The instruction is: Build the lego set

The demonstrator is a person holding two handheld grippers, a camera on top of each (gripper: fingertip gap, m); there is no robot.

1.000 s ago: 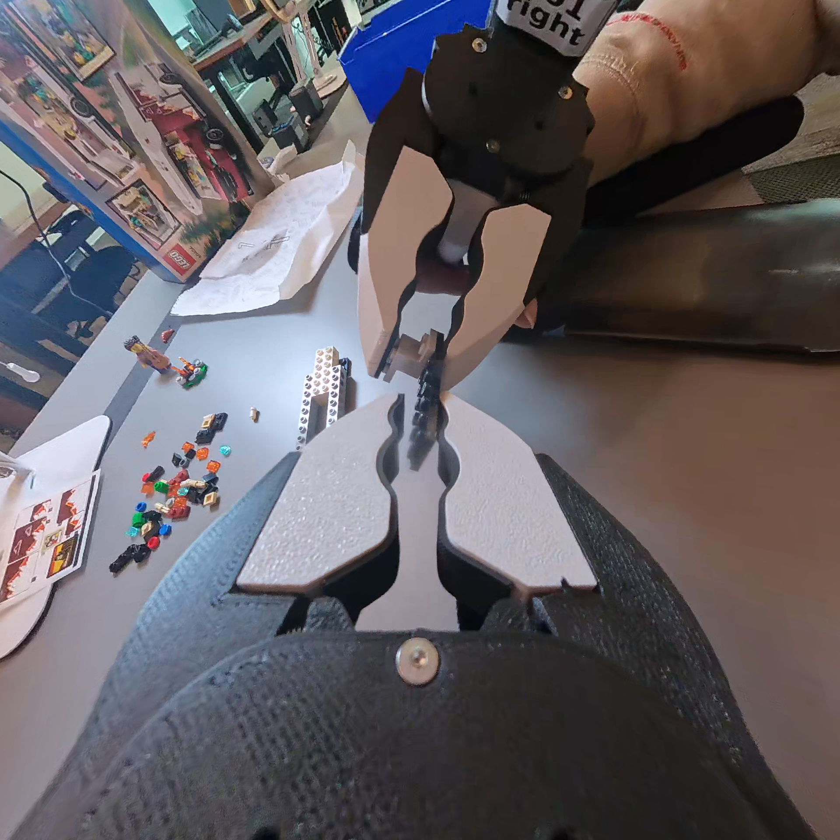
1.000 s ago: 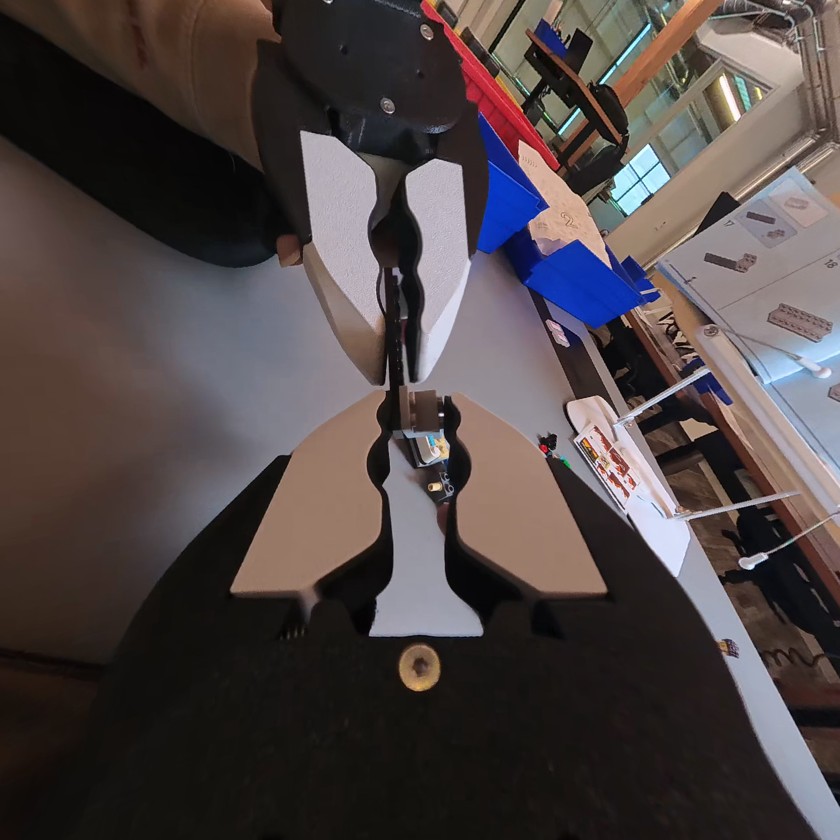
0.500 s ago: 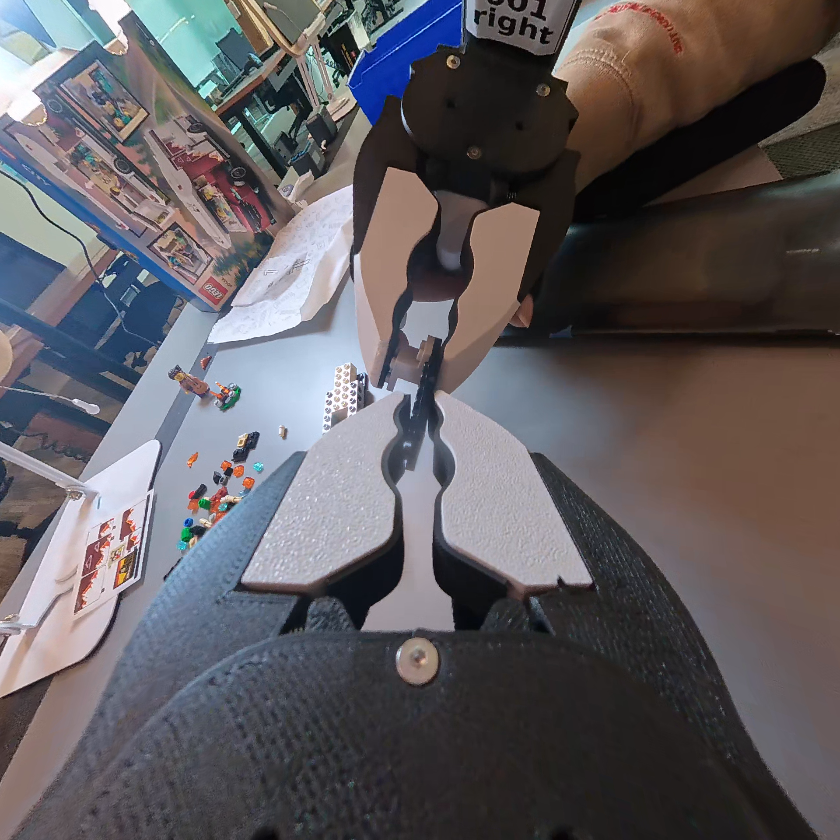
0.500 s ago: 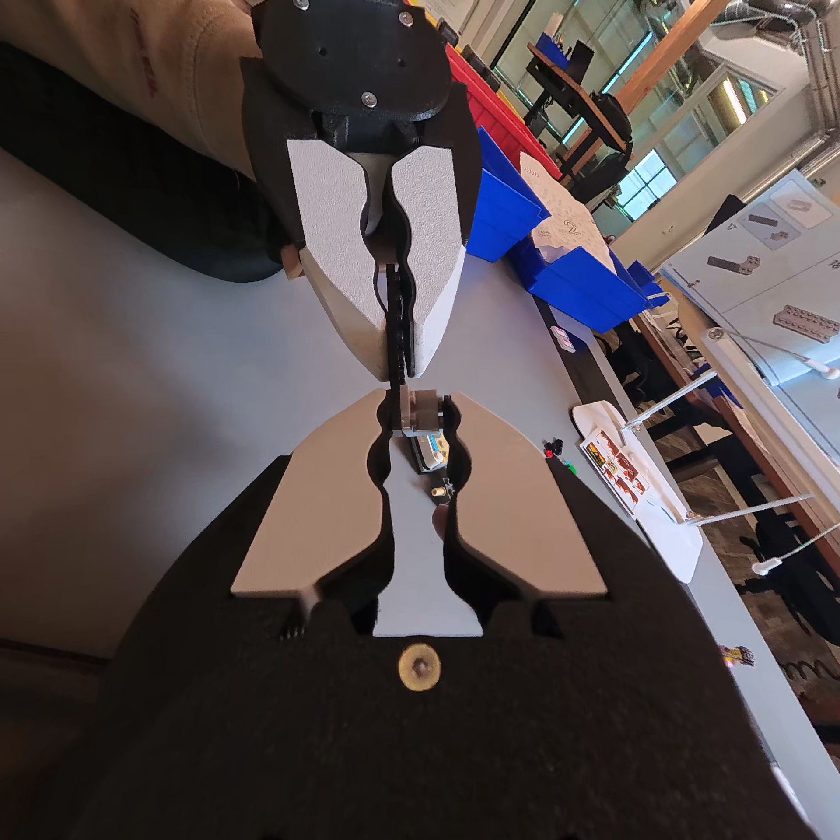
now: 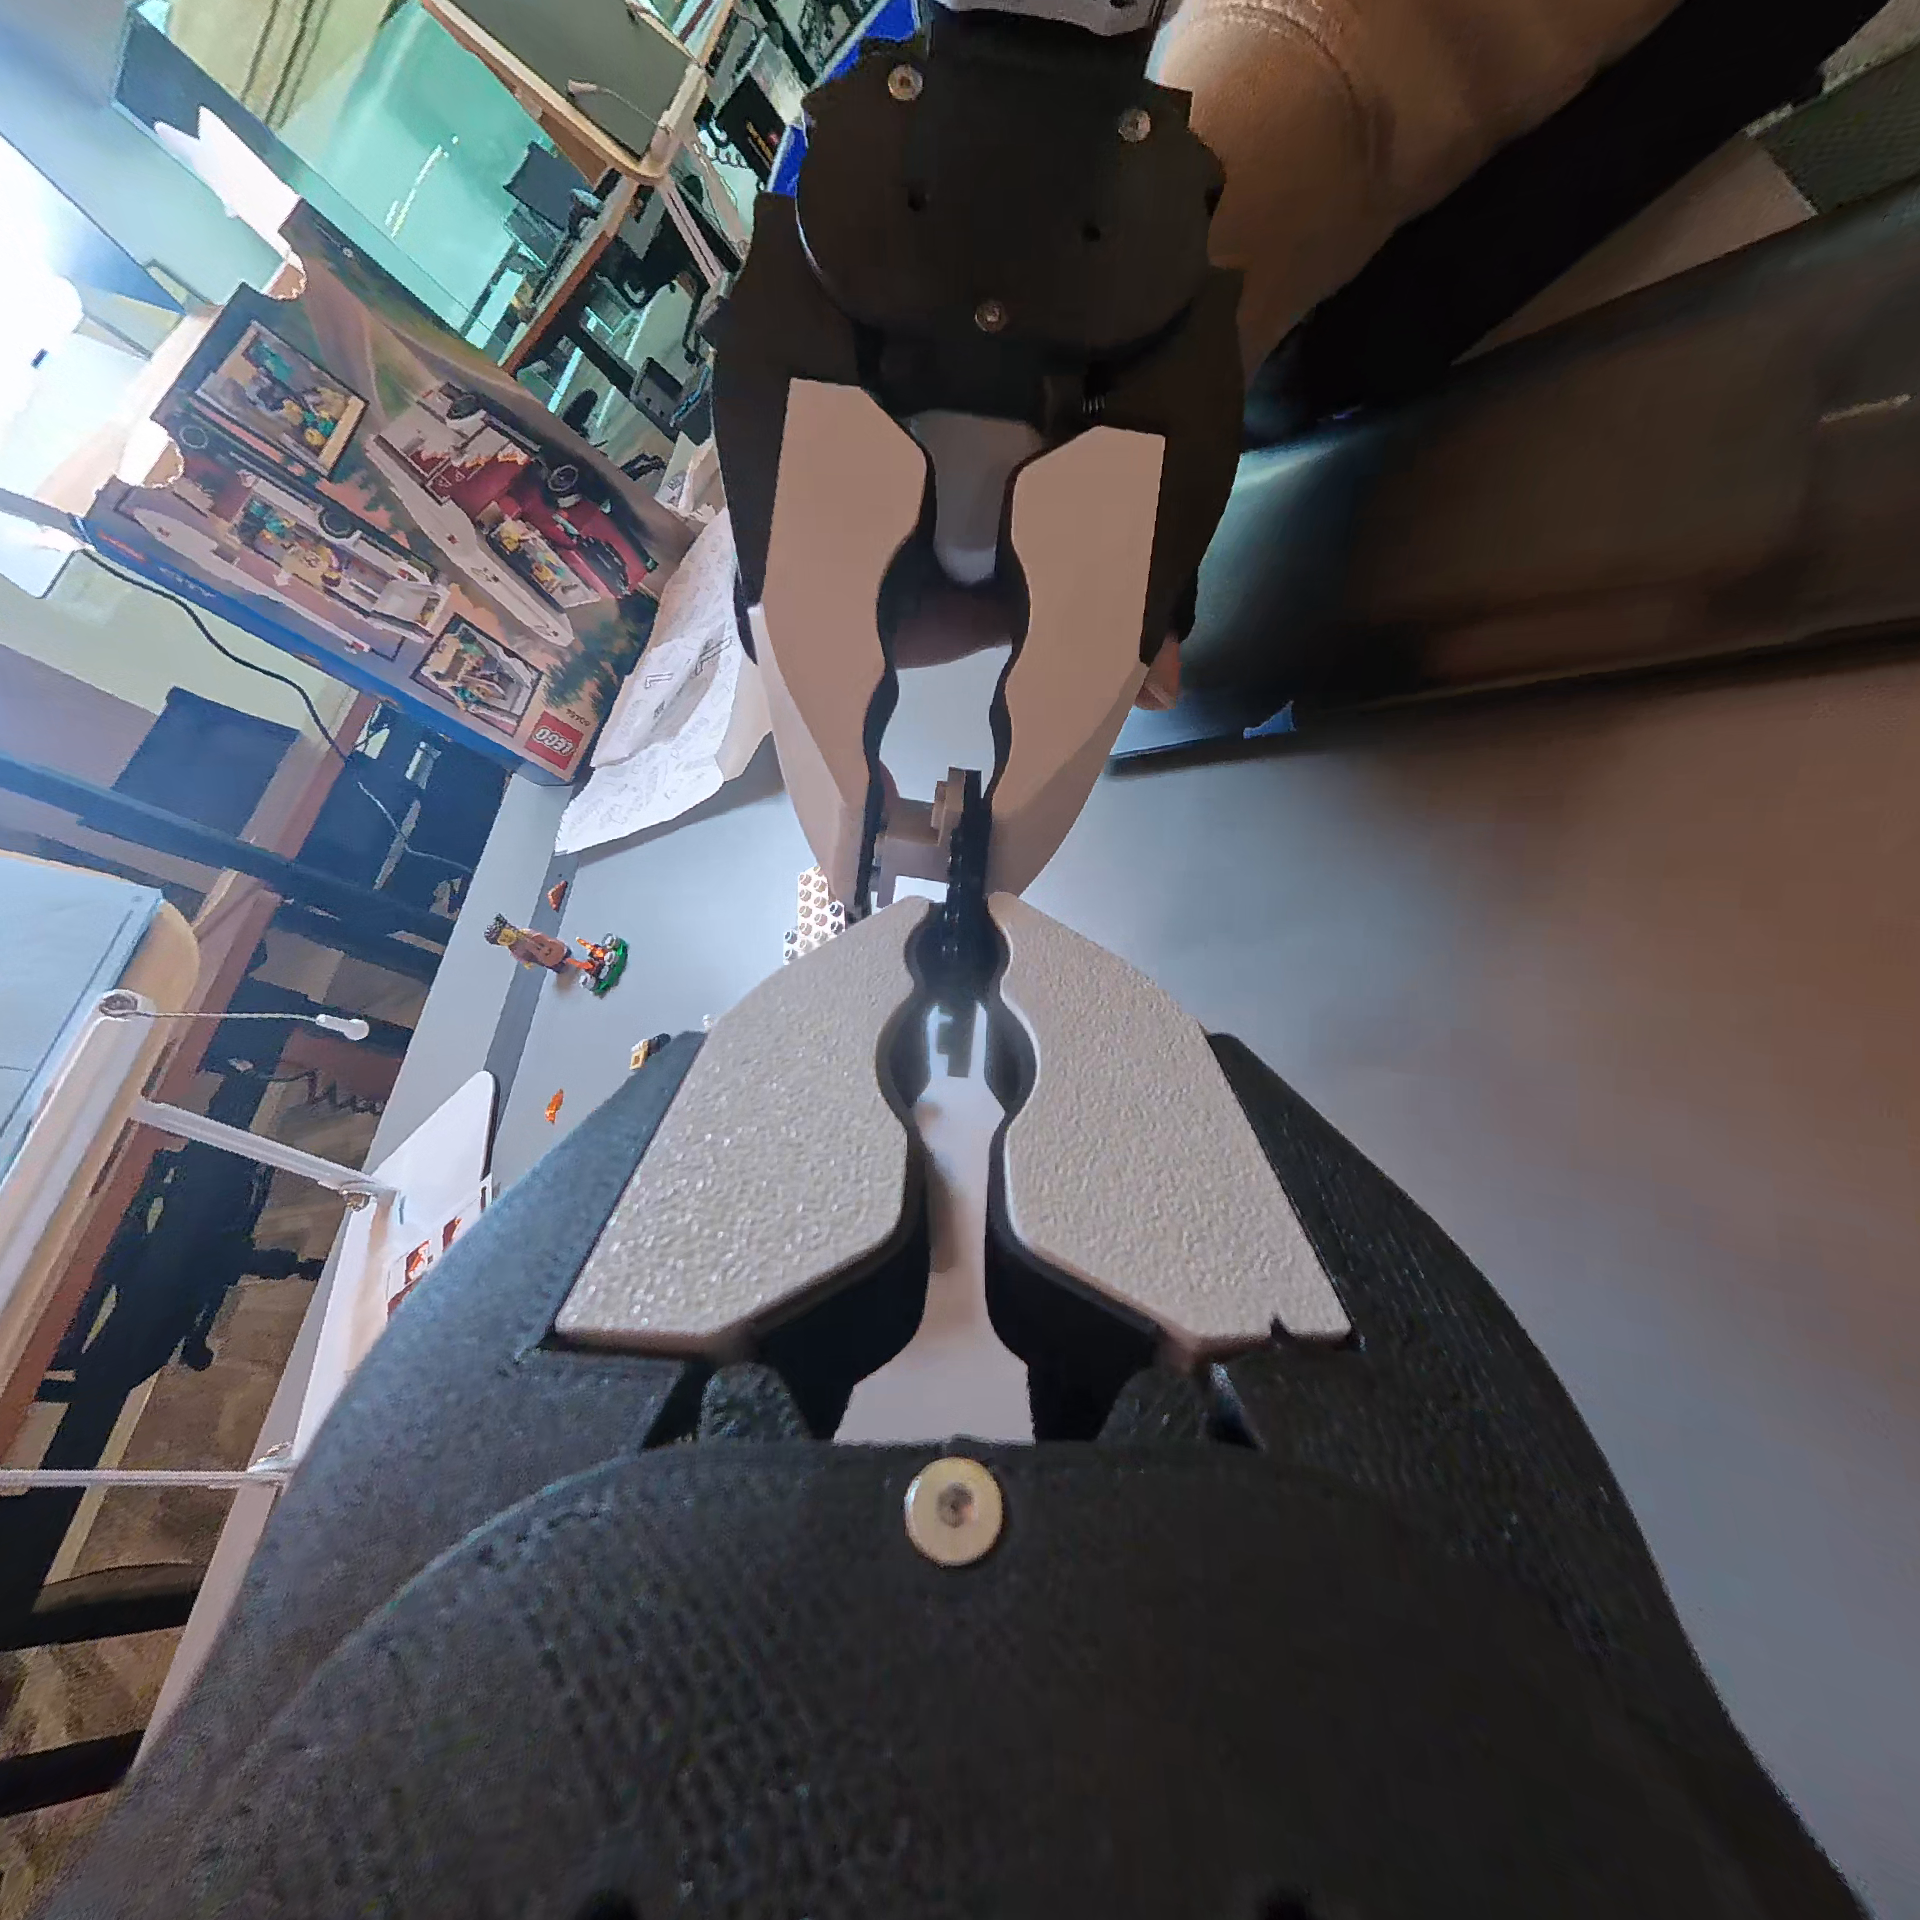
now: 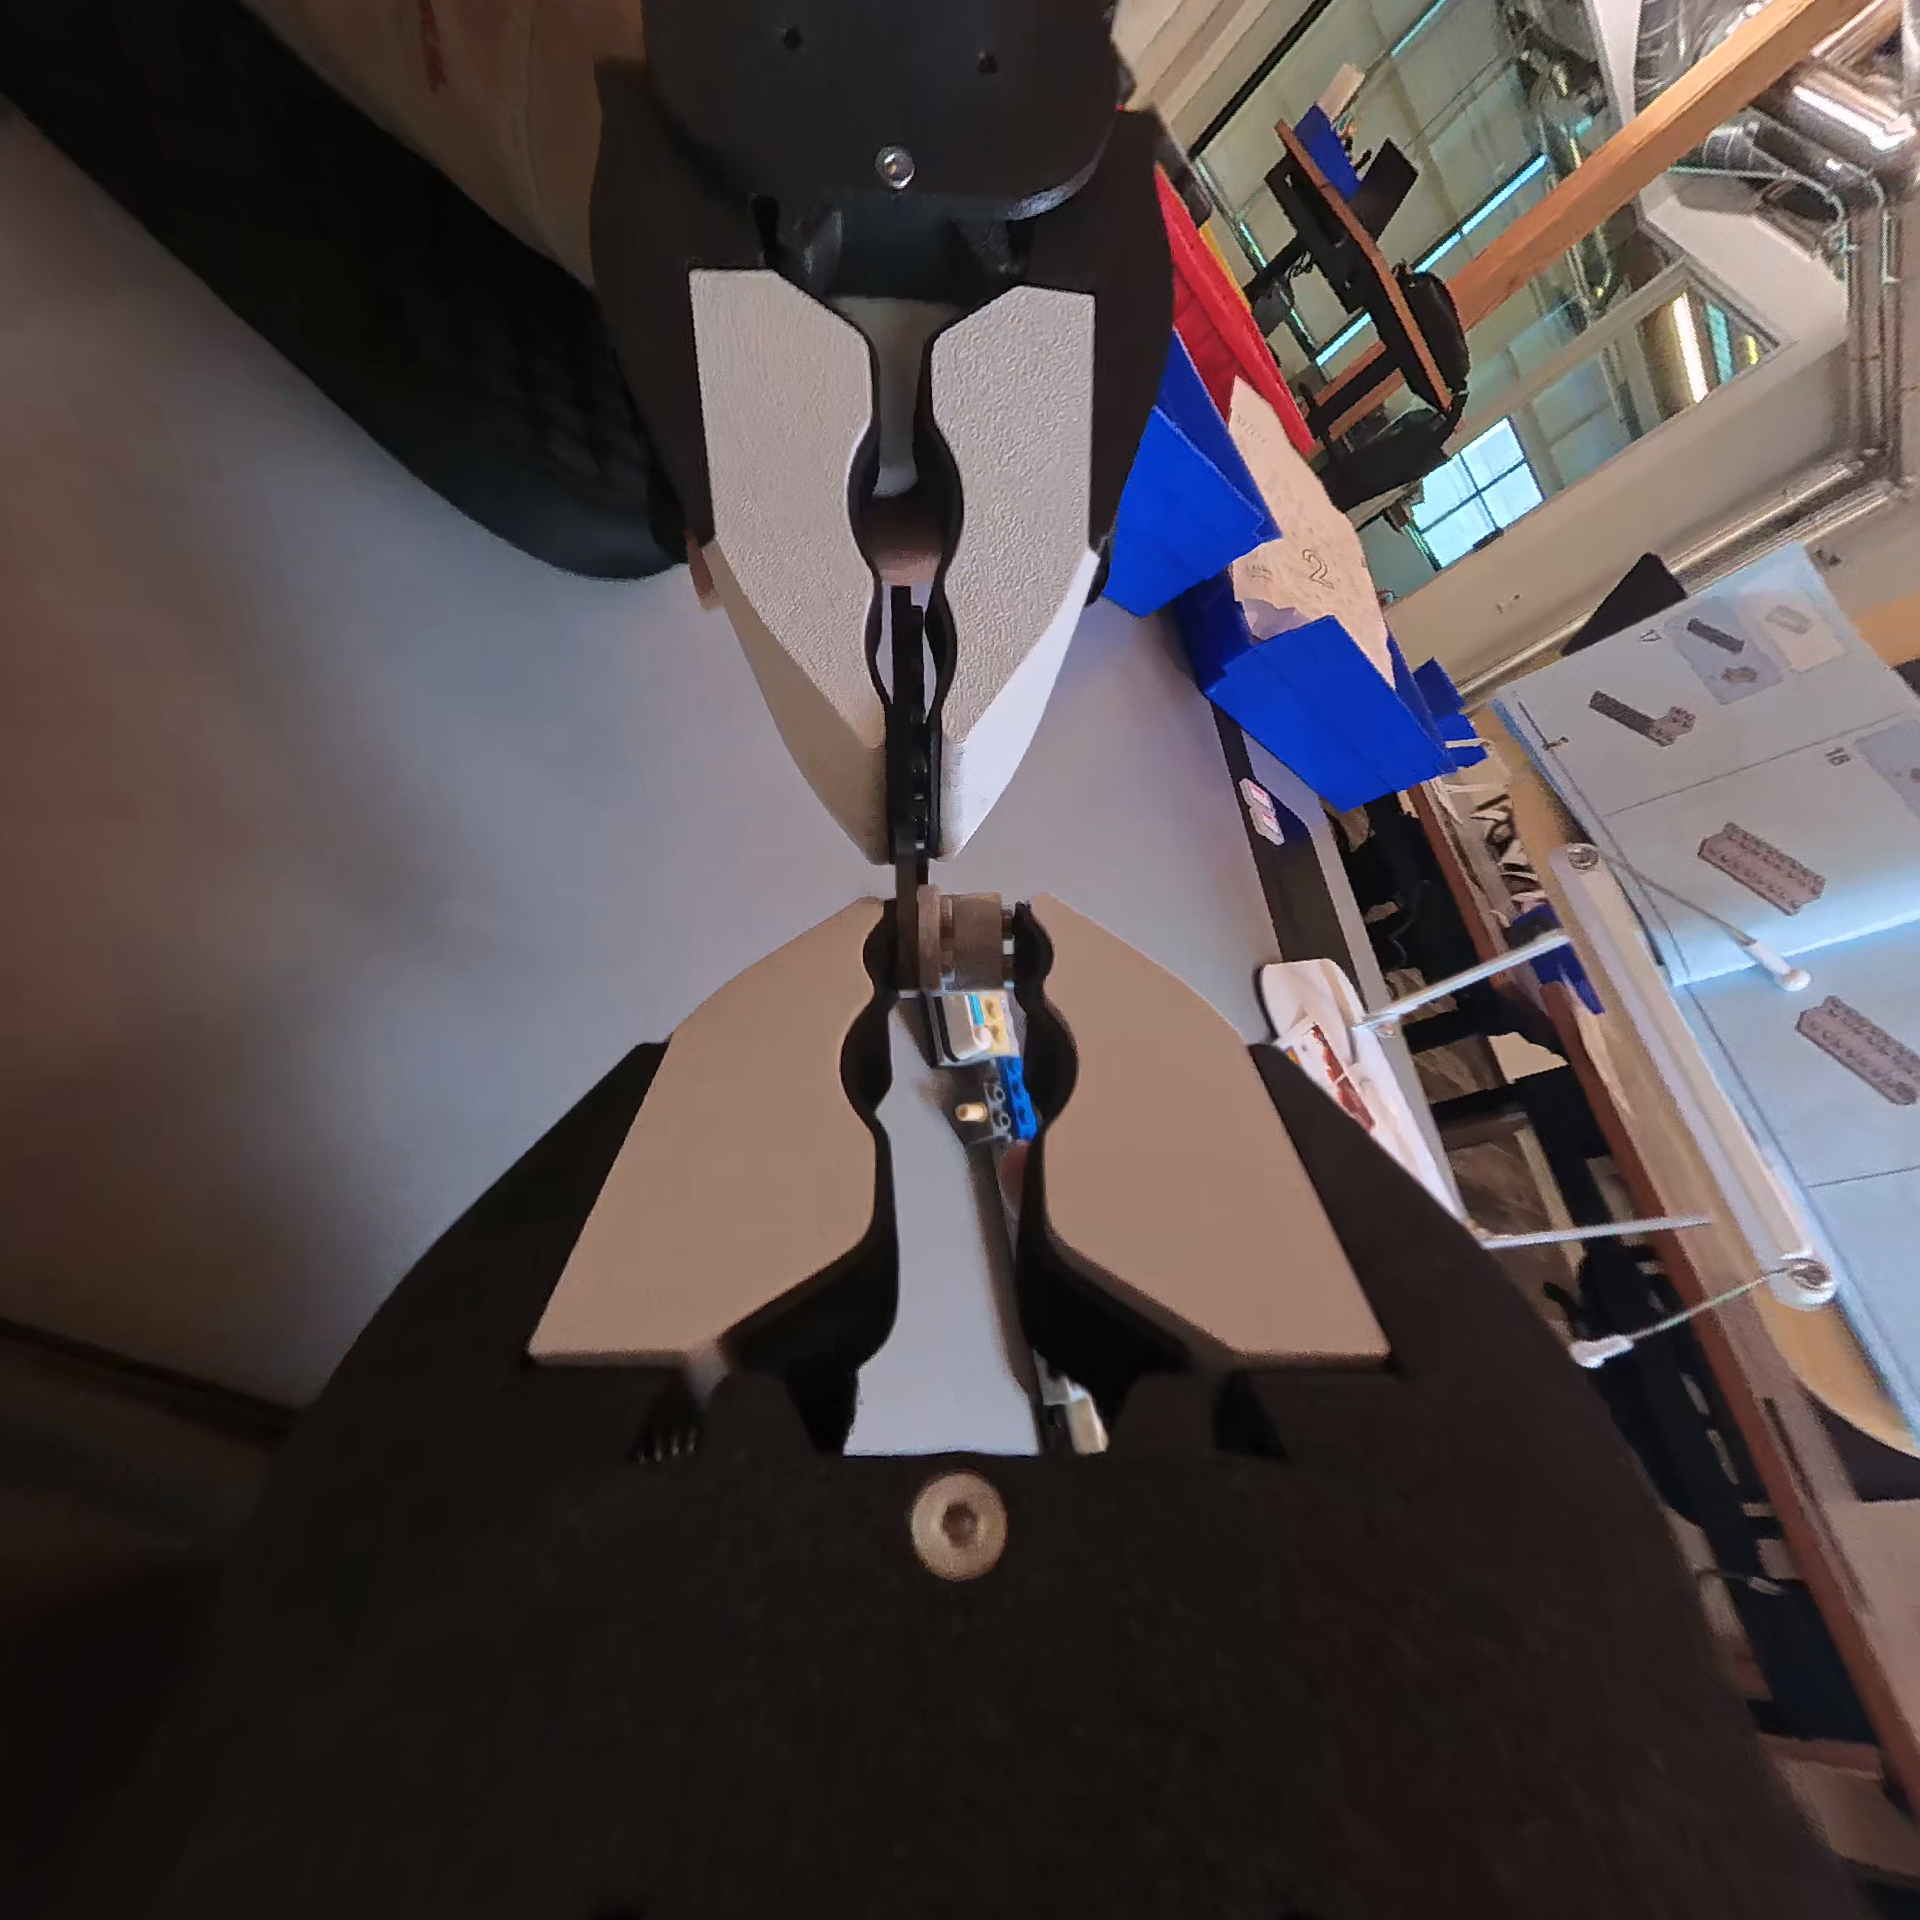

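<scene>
My left gripper [image 5: 956,920] is shut on a thin black lego plate [image 5: 964,914] held edge-on between its white pads. My right gripper [image 6: 956,925] is shut on a small tan piece [image 6: 961,935]. The two grippers meet tip to tip above the grey table [image 5: 1455,987]. The tan piece [image 5: 920,826] touches the side of the black plate [image 6: 914,748] near its end. In the left wrist view the right gripper [image 5: 925,842] comes in from above; in the right wrist view the left gripper [image 6: 914,842] does the same. A gloved hand [image 5: 1351,156] holds the right gripper.
A lego box [image 5: 395,540], a white paper bag [image 5: 675,707], a white brick assembly [image 5: 816,914] and a minifigure [image 5: 530,948] are at the table's left. Blue bins [image 6: 1299,665], an instruction booklet [image 6: 1766,790] and a small white-and-blue assembly [image 6: 982,1039] lie beyond. Left and right tips are no more than a few centimetres apart.
Both grippers have drawn closer tip to tip and tilted, so the loose bricks on the table have slid out of the left view. Both stay shut on their pieces.
</scene>
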